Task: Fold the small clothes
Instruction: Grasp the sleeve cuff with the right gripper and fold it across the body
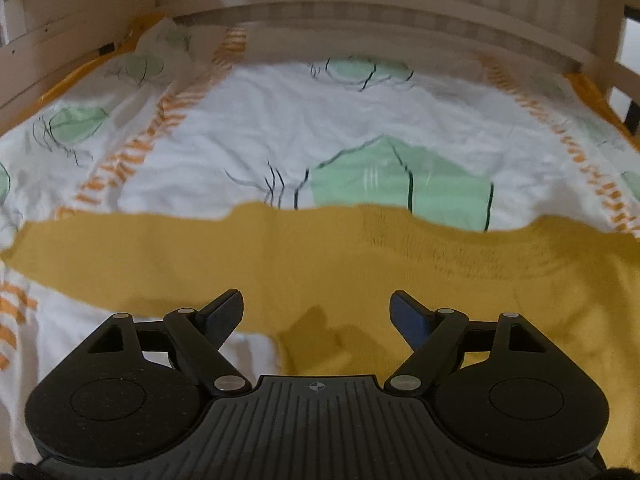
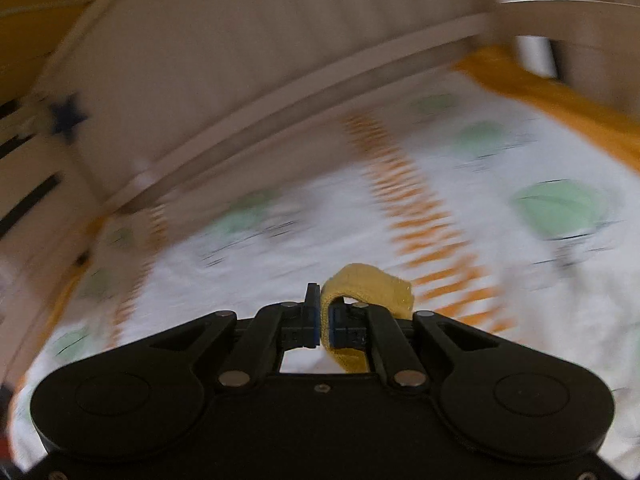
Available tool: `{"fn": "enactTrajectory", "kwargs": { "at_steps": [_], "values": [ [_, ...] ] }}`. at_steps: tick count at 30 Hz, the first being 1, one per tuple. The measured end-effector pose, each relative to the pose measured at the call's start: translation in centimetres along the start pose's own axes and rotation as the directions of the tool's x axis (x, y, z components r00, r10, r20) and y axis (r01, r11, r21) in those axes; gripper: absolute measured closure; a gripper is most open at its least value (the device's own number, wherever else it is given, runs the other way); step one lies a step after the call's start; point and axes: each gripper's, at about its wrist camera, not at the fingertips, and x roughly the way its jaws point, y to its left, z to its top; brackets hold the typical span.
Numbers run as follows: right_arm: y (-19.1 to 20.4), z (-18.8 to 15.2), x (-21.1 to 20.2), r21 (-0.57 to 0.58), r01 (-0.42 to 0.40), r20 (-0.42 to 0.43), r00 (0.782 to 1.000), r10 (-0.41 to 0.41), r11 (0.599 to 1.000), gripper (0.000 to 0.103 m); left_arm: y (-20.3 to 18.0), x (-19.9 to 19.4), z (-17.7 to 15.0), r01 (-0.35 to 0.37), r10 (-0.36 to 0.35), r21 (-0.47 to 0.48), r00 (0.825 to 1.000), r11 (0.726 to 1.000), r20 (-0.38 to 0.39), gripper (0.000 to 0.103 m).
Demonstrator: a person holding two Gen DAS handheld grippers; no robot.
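White patterned sheet (image 1: 248,132) covers a wooden cot (image 1: 360,4). Sweater (image 1: 280,256) lies spread before the left gripper (image 1: 316,312), jaws apart. Right gripper (image 2: 323,322) clamps its yellow edge.

Our left wrist view looks low along the patterned bedsheet (image 1: 248,128) toward the wooden headboard (image 1: 380,4) at 12 o'clock; our right view, tilted and blurred, shares both.

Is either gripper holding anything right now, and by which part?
Right gripper pinches the yellow knit garment by a folded edge. Left gripper is open above it, holding nothing.
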Motion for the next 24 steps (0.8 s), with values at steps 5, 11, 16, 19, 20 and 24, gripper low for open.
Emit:
{"fn": "enactTrajectory", "kwargs": {
  "at_steps": [5,11,16,19,20,24],
  "values": [
    [8.1,-4.4,4.1,-0.094,-0.130,-0.082,0.989,0.122,0.987,0.093,2.1,-0.9,1.4,0.011,-0.011,0.011,0.999,1.000,0.031,0.023],
    [14.6,-12.0,9.9,-0.155,-0.183,-0.214,0.966,0.148,0.971,0.093,5.6,1.5,0.0,0.005,-0.005,-0.091,1.000,0.996,0.007,0.023],
    [17.6,-18.3,13.0,-0.206,-0.171,-0.271,0.956,0.112,0.964,0.091,9.3,4.1,-0.3,0.157,-0.181,-0.288,0.982,0.945,-0.059,0.023],
    [18.7,-21.3,13.5,-0.217,-0.176,-0.292,0.950,0.108,0.960,0.084,10.4,4.7,-0.2,0.189,-0.224,-0.372,0.973,0.909,-0.053,0.023],
    [18.9,-22.0,13.5,-0.223,-0.187,-0.297,0.948,0.116,0.957,0.084,10.5,4.8,-0.1,0.191,-0.226,-0.375,0.973,0.907,-0.050,0.023],
    [19.6,-23.8,12.7,-0.283,-0.251,-0.322,0.934,0.155,0.926,0.082,9.8,5.0,0.1,0.157,-0.183,-0.309,0.982,0.938,-0.055,0.023]
  ]
}}
